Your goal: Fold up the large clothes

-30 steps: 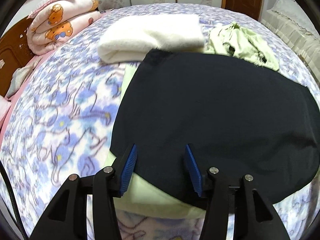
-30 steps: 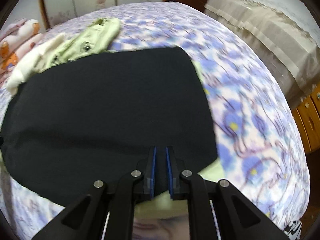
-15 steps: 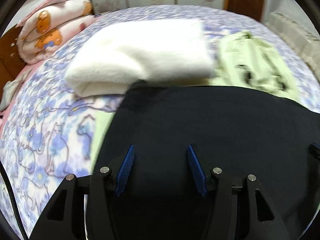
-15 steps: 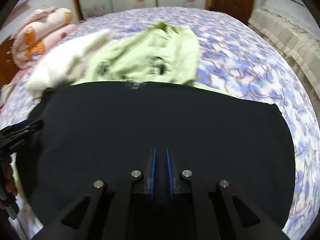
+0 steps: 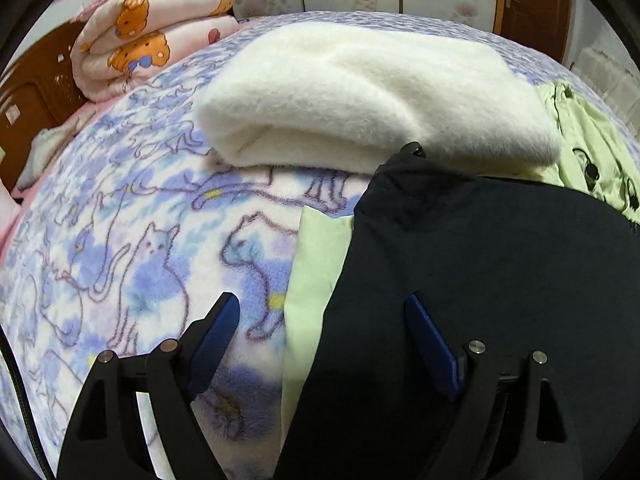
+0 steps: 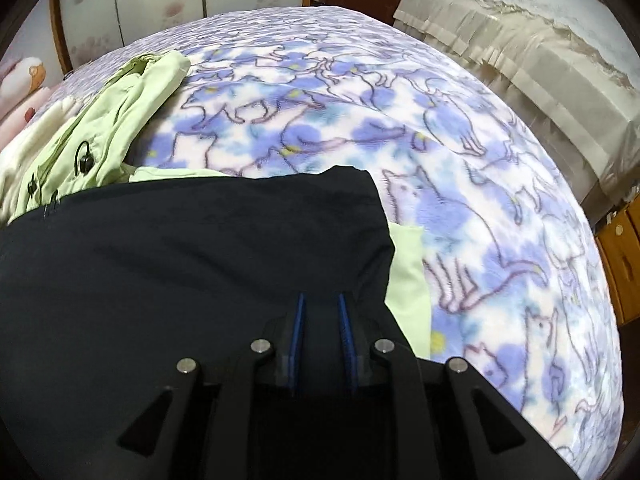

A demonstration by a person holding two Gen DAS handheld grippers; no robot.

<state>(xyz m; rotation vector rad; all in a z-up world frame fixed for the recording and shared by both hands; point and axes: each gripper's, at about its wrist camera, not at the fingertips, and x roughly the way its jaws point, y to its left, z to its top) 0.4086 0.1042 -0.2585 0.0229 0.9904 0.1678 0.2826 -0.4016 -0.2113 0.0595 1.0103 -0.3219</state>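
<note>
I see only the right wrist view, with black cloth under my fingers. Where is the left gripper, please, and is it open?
Observer: The left gripper is open. It straddles the left edge of the black garment, with one finger over the cat-print blanket and the other over the garment.
Operator: Does something lie beyond the garment's far left corner?
Observer: Yes, a folded white fluffy throw. The garment's far corner reaches its near edge.
Operator: Is green cloth showing on that side too?
Observer: Yes, a light green strip sticks out from under the garment's left edge.
</note>
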